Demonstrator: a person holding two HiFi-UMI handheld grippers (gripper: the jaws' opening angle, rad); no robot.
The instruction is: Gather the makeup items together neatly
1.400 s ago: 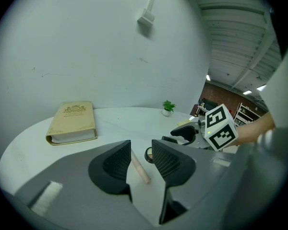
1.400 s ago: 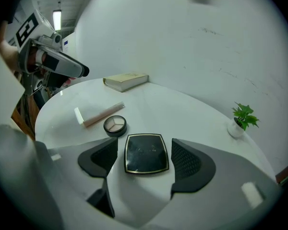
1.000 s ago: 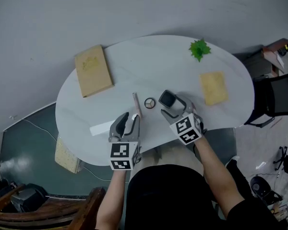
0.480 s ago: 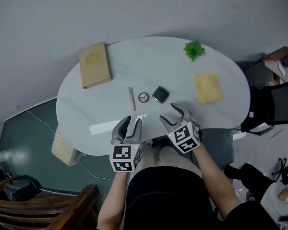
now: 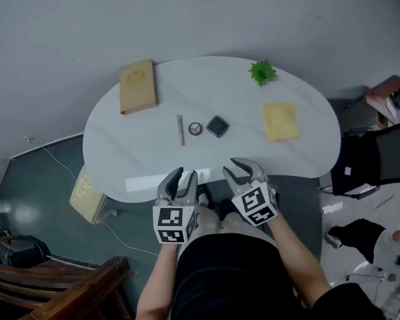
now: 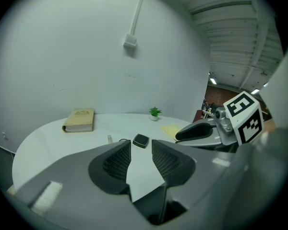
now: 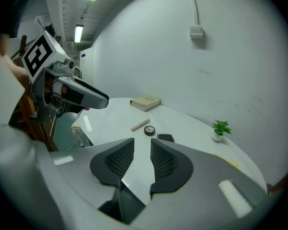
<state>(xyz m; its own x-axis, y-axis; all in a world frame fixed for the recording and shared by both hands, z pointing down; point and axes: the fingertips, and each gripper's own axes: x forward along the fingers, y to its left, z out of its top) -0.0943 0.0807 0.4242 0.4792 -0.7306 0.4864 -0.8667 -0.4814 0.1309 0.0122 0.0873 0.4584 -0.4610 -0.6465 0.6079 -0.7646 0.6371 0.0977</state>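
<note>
Three makeup items lie in a row on the white table (image 5: 153,159): a pinkish stick (image 5: 180,129), a small round compact (image 5: 195,129) and a black square compact (image 5: 217,126). They also show in the right gripper view: the stick (image 7: 140,124), the round compact (image 7: 149,130), the black compact (image 7: 166,137). My left gripper (image 5: 179,178) hovers at the table's near edge, open and empty (image 6: 141,152). My right gripper (image 5: 243,169) is beside it; its jaws have just been closing, a narrow gap remains and nothing is between them (image 7: 142,145).
A tan book (image 5: 137,86) lies at the back left, a small green plant (image 5: 261,73) at the back right, a yellow pad (image 5: 280,120) on the right. A black chair (image 5: 377,159) stands right of the table, a yellowish block (image 5: 88,195) on the floor at the left.
Both grippers have drawn back from the items to the table's near edge. The right gripper left the black compact lying beside the round one, and its jaws have narrowed.
</note>
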